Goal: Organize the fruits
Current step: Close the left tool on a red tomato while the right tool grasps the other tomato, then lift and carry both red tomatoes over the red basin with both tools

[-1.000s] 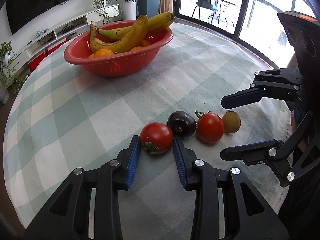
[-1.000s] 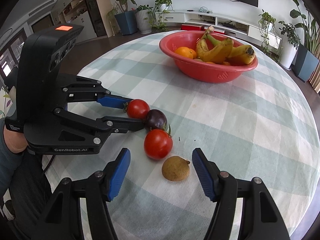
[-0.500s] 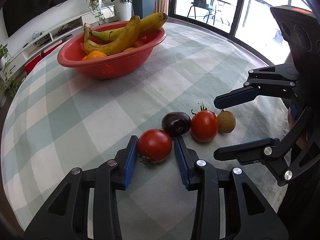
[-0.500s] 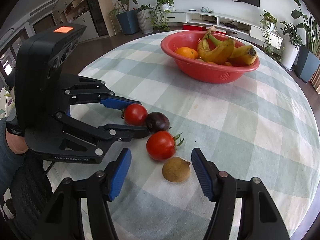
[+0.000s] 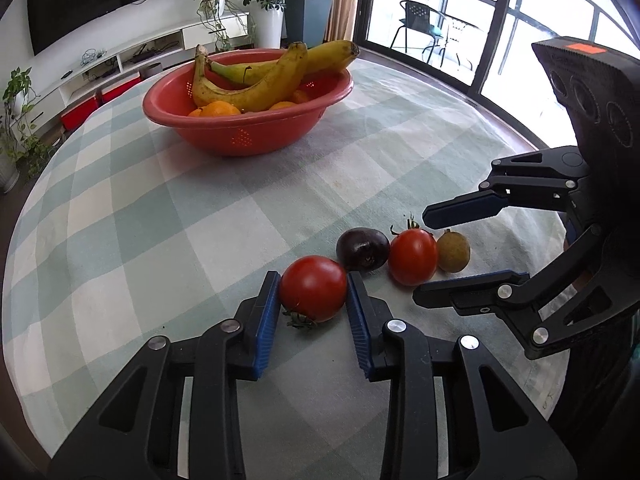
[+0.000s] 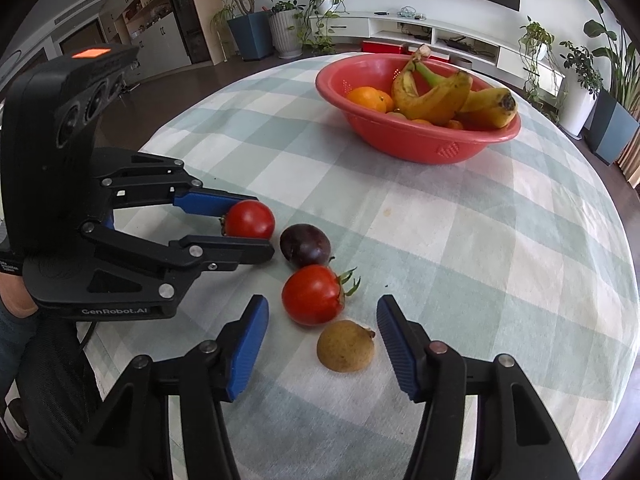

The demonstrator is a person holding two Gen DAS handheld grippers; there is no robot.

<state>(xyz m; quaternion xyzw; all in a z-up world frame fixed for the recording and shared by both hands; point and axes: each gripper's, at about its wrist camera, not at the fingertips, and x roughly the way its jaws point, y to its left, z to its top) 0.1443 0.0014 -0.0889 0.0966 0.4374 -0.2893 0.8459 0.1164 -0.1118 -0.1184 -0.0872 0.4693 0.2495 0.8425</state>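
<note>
My left gripper (image 5: pixel 313 298) is shut on a red tomato (image 5: pixel 313 289) and holds it just above the checked tablecloth; it also shows in the right wrist view (image 6: pixel 250 220). Beside it on the cloth lie a dark purple fruit (image 5: pixel 362 249), a second red tomato (image 5: pixel 413 256) and a small brown fruit (image 5: pixel 453 251). My right gripper (image 6: pixel 320 334) is open, its blue pads to either side of the brown fruit (image 6: pixel 346 346) and just short of the second tomato (image 6: pixel 313 294). A red bowl (image 5: pixel 240 136) with bananas and oranges stands at the far side.
The round table's edge (image 6: pixel 624 320) curves close on the right. Checked cloth (image 5: pixel 160 220) lies between the loose fruits and the bowl. A TV stand, potted plants and glass doors lie beyond the table.
My left gripper's pads have closed on the first tomato and lifted it slightly off the cloth, away from the purple fruit. My right gripper has stayed open around the brown fruit.
</note>
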